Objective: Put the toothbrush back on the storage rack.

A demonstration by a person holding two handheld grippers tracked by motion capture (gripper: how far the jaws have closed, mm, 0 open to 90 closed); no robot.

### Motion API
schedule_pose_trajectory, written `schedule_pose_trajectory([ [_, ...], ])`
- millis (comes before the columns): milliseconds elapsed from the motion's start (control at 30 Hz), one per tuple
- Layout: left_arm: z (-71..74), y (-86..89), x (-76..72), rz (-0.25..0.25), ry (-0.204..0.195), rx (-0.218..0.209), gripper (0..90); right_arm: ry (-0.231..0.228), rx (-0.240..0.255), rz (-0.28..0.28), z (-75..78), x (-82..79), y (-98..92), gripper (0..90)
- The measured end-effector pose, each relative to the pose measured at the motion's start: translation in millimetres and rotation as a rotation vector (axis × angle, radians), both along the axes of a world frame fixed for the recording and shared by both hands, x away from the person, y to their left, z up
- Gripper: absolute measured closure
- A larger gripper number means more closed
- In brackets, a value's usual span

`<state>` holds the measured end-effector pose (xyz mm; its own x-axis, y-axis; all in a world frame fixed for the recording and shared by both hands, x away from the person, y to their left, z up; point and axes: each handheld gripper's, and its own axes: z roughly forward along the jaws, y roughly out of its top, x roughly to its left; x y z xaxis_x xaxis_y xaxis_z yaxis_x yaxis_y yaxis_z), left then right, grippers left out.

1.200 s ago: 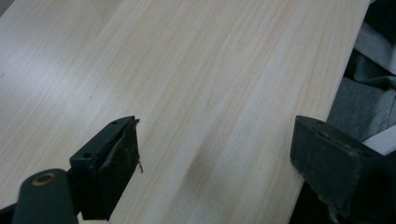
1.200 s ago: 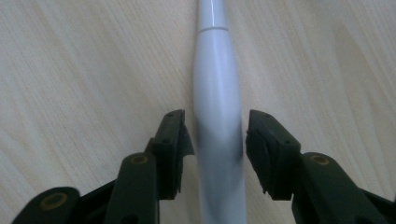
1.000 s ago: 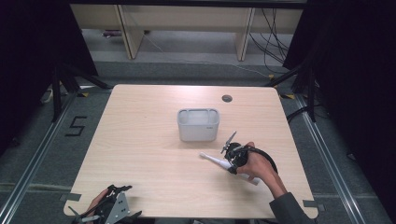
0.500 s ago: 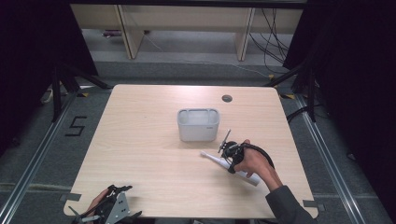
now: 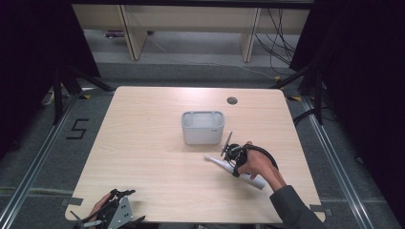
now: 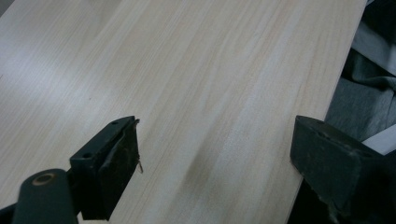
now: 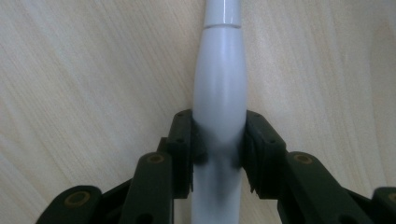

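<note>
So the left gripper [image 5: 102, 217] is sitting at the near-left corner of the table [image 5: 143, 143], jaws spread wide with only bare wood between them, well apart from everything else. Ahead of it and off to its right, the white bin [image 5: 203, 127] is standing mid-table. Moving right, the right gripper [image 7: 219, 154] is coming down over the toothbrush [image 7: 219, 93], which is lying flat on the wood just beside the bin's near-right corner. Its jaws have just been closing, and the pads are pinching the handle's fat middle from both sides, with the neck running away ahead of the jaws.

What could go wrong, I reckon: that handle is smooth, rounded and tapered, so it could be squirting forward out of the pads or rolling once lifted. Also the grip looks fairly central, but the long body could still be swinging and clipping the bin's rim.
</note>
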<state>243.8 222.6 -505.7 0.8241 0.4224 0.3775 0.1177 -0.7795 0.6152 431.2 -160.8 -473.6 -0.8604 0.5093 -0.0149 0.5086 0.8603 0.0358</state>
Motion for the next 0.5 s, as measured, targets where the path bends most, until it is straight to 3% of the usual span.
schedule_pose_trajectory([
  [233,-0.8,-0.1,0.3,0.008,-0.016,-0.005,15.1,0.006,-0.036,0.004,0.0,1.1,4.0,66.6],
  [267,-1.5,-0.5,-0.2,0.019,-0.033,-0.008,15.1,0.009,-0.028,-0.005,0.1,0.8,3.9,66.6],
  [500,-1.3,-0.2,0.0,0.017,-0.027,-0.008,15.1,-0.022,0.017,-0.01,7.1,-3.8,-2.3,66.7],
])
